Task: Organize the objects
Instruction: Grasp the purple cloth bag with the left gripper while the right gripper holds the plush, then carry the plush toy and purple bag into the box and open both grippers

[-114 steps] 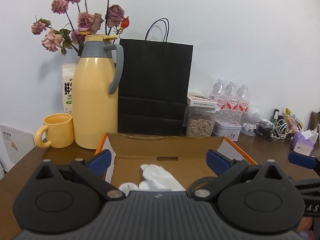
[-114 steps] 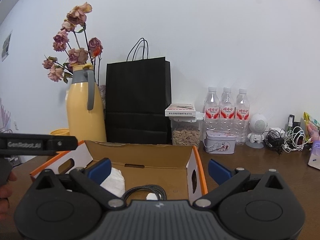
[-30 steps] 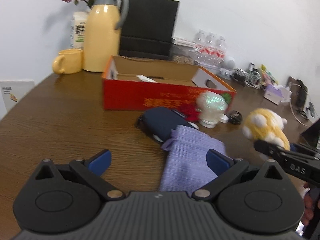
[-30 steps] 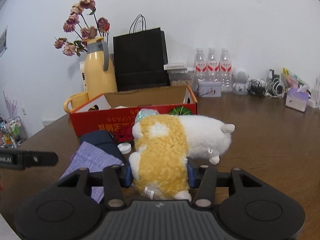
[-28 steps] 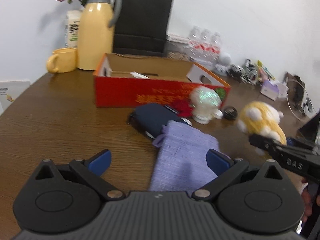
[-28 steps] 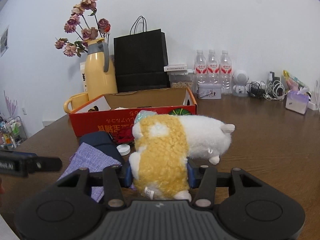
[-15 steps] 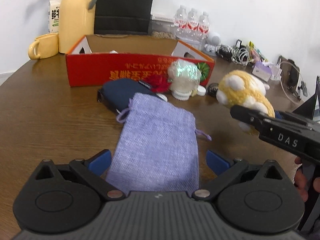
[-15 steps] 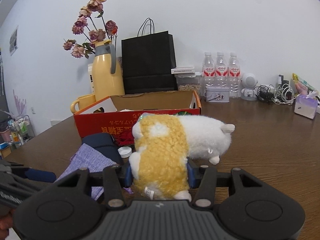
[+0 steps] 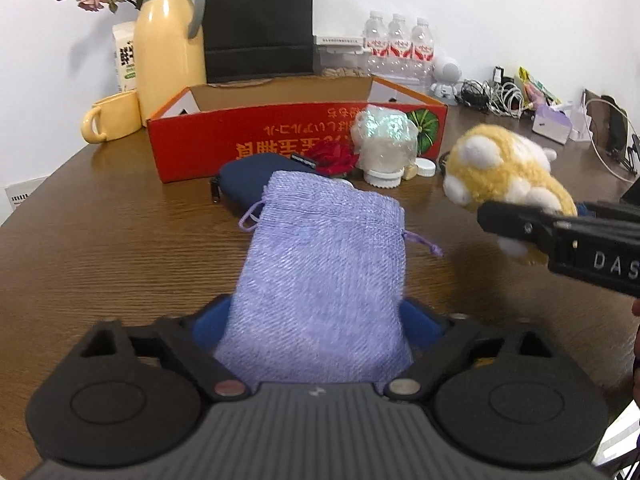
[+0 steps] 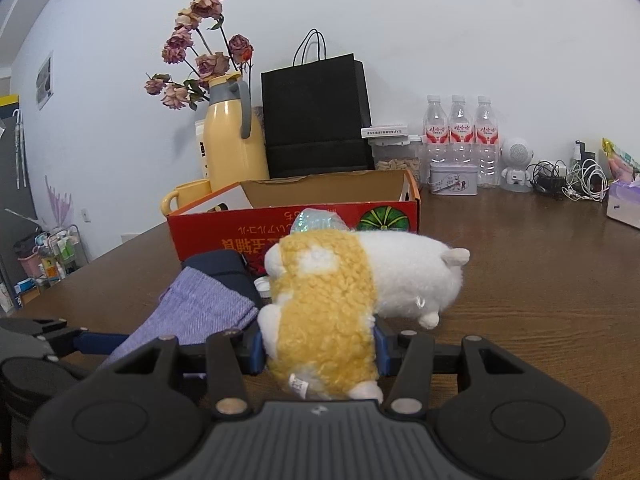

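Note:
My left gripper is shut on the near end of a lilac cloth pouch, whose drawstring end points toward the red cardboard box. My right gripper is shut on a yellow and white plush toy and holds it above the table; the toy also shows in the left wrist view. The pouch also shows in the right wrist view. A dark blue case, a red flower and a wrapped white ball lie in front of the box.
A yellow jug, yellow mug, black paper bag, water bottles, a tin, a small white robot figure, cables and a tissue box stand along the table's far side.
My left gripper has come forward over the lilac pouch and shut on its near end. My right gripper still holds the plush toy.

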`<state>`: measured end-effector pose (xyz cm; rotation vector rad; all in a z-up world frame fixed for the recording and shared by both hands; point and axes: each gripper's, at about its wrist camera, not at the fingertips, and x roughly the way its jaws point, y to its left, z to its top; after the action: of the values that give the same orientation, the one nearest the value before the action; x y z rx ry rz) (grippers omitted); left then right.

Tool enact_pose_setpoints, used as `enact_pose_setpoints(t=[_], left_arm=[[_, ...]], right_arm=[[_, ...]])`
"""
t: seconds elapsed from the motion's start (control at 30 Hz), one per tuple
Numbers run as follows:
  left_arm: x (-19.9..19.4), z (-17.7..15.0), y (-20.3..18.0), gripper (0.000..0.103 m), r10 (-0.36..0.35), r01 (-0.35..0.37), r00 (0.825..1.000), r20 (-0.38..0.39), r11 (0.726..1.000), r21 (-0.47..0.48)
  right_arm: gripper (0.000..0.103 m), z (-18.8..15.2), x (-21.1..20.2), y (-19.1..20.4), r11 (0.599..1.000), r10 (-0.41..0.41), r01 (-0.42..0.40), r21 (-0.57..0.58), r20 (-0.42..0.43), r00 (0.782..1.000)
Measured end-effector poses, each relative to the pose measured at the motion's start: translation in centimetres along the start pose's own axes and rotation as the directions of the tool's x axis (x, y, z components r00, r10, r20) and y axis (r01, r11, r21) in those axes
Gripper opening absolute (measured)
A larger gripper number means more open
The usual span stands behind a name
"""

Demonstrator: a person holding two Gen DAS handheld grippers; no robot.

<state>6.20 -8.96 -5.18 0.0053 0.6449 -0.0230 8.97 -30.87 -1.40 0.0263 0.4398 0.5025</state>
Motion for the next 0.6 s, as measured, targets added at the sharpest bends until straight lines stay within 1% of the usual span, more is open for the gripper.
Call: enact_pose_setpoints(t=[0.03, 0.1, 0.13, 0.17, 0.2, 0.3, 0.43, 0.6], left_arm=[[-0.2, 0.0, 0.1, 0.075, 0.003, -0.003, 1.000, 0.004, 1.000, -0.001], [-0.5, 0.0, 0.3, 0.058, 0.002, -0.002, 1.000, 0.013, 1.000, -0.007], [-0.6, 0.0, 0.5, 0.051, -0.001, 0.001, 1.000, 0.016, 1.000, -0.012], [-0.8, -0.1, 0.6, 0.039, -0.009, 0.009, 1.000, 0.017, 1.000, -0.019], [-1.0, 0.0, 0.8, 0.029, -0.021, 0.021, 1.000, 0.016, 0.999, -0.027], [-1.4, -0.1, 1.4, 0.020, -0.046, 0.047, 0.999, 0.013, 0.998, -0.046], [-2.1, 0.1, 1.9, 0.018, -0.043, 0.045, 0.999, 0.031, 0.998, -0.055], [-2.9, 1.0, 2.4, 0.015, -0.053, 0.057, 0.996, 0.074, 0.997, -0.050]], right_arm=[[0.048, -0.1, -0.1, 0.0, 1.000, 0.000, 0.000, 0.001, -0.001, 1.000], [0.048, -0.2, -0.1, 0.1, 1.000, 0.001, -0.001, 0.002, -0.003, 1.000], [0.048, -0.3, -0.1, 0.2, 1.000, 0.001, -0.001, 0.001, -0.005, 1.000], [0.048, -0.4, -0.2, 0.3, 1.000, 0.001, -0.001, 0.000, -0.006, 1.000], [0.048, -0.4, -0.2, 0.4, 1.000, 0.002, -0.002, -0.001, -0.007, 1.000], [0.048, -0.5, -0.4, 0.7, 1.000, -0.001, 0.001, -0.006, -0.008, 1.000], [0.048, -0.1, -0.6, 1.1, 1.000, -0.003, 0.003, -0.017, 0.004, 1.000], [0.048, 0.7, -0.7, 1.7, 0.999, -0.003, 0.003, -0.038, 0.014, 1.000]])
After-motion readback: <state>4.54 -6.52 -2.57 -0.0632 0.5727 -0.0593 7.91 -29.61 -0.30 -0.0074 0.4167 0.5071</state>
